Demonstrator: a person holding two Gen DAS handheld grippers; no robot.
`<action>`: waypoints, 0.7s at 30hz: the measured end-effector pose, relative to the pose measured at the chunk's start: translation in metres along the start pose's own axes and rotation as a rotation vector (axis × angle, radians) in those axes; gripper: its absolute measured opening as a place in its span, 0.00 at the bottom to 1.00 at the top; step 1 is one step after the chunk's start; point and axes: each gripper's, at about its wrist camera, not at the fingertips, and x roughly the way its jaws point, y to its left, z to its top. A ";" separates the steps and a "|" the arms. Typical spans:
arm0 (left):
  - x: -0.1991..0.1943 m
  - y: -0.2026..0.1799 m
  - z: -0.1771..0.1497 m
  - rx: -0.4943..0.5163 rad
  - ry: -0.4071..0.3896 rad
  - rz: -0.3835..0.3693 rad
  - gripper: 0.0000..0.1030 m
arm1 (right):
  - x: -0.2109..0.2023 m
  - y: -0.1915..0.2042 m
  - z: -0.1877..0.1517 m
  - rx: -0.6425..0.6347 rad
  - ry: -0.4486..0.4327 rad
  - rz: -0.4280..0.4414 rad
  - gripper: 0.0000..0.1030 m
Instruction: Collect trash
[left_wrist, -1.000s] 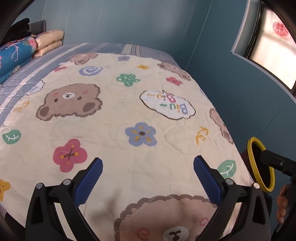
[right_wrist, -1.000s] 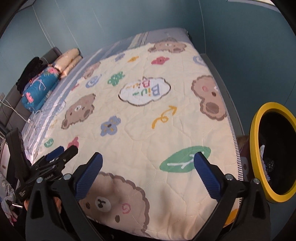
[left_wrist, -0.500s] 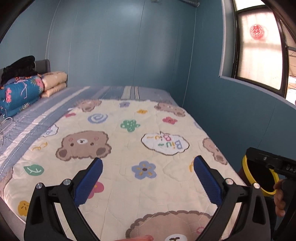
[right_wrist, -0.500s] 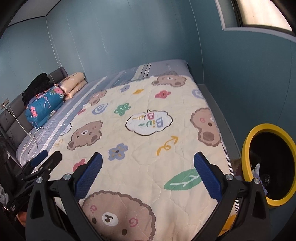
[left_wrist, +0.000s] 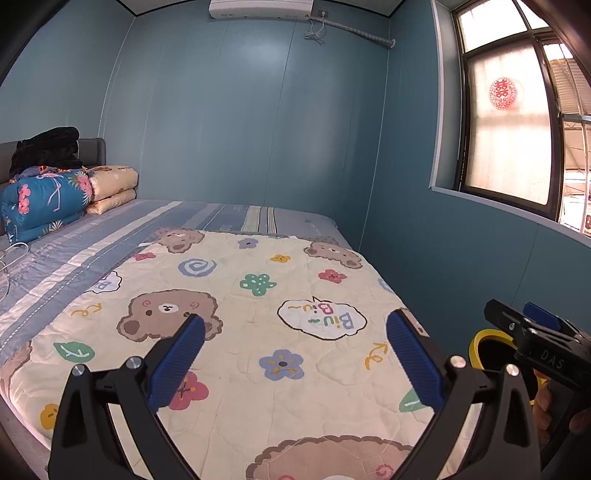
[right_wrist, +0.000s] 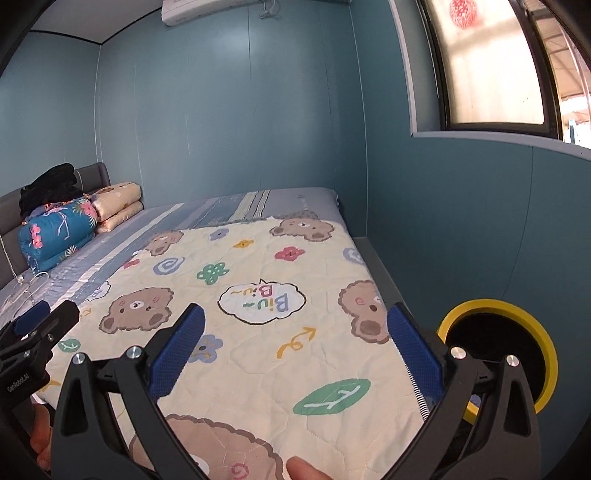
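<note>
Both of my claws hang spread wide with nothing between their blue pads: my left gripper (left_wrist: 295, 341) and my right gripper (right_wrist: 295, 341) each point over the near end of the bed, jaws released and empty. From the left wrist view I can see the right gripper's black body at the right edge, and from the right wrist view the left one shows at the left edge, so the two sit side by side and apart. Under them lies the cream quilt (left_wrist: 236, 295), printed with brown bears, flowers, leaves and a speech bubble reading "Biu Biu"; it looks smooth, and I cannot make out any loose scrap on it. A fingertip (right_wrist: 301, 472) pokes in at the bottom edge of the right wrist view. To the right of the bed, down on the floor beside the blue wall, stands the trash bin (right_wrist: 543, 343), black inside with a yellow rim, its mouth tilted towards me; my right claw's right finger overlaps its near edge in that view. What is inside the bin is too dark to tell. Farther off, a striped blue sheet (left_wrist: 110, 240) covers the far left part of the mattress, and folded bedding (left_wrist: 48, 201) is stacked at the far left against the grey headboard. High on the right wall is a window (left_wrist: 513, 122).
</note>
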 end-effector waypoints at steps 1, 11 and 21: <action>0.000 0.000 0.000 -0.001 0.000 0.003 0.92 | -0.001 -0.001 0.001 -0.002 -0.004 -0.002 0.92; 0.000 -0.001 0.001 0.003 -0.012 0.002 0.92 | -0.003 -0.001 0.004 0.003 -0.005 0.014 0.92; -0.001 -0.005 -0.001 0.014 -0.007 -0.004 0.92 | -0.003 -0.003 0.001 0.018 0.004 0.014 0.92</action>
